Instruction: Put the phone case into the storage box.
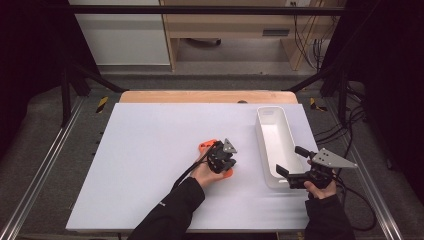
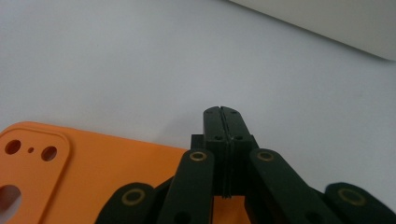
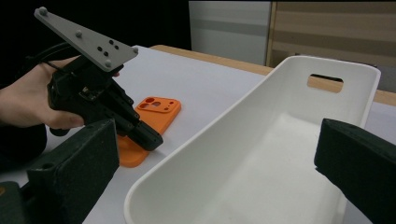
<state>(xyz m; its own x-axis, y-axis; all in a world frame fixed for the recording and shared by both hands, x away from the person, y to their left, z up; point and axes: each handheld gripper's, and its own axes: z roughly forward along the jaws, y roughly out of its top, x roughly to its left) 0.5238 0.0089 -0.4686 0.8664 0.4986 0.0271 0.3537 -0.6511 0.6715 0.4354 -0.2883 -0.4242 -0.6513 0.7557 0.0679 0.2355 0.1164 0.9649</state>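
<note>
Orange phone case (image 1: 212,150) lies flat at the white bin's (image 1: 265,150) nine o'clock; closed, empty left gripper (image 1: 226,167) pressing it could skid it away; right gripper (image 1: 292,170) gapes, empty

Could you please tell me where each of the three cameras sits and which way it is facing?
High view: above the person's side, looking forward and down on the white table; both forearms, left gripper and right gripper show.
Left gripper view: rides that gripper, looking along its shut jaws, low over the orange phone case.
Right gripper view: rides that gripper, looking between its open jaws into the white bin; the left hand shows at its left.
Shared: all three show the case; the high and right gripper views show the bin.
</note>
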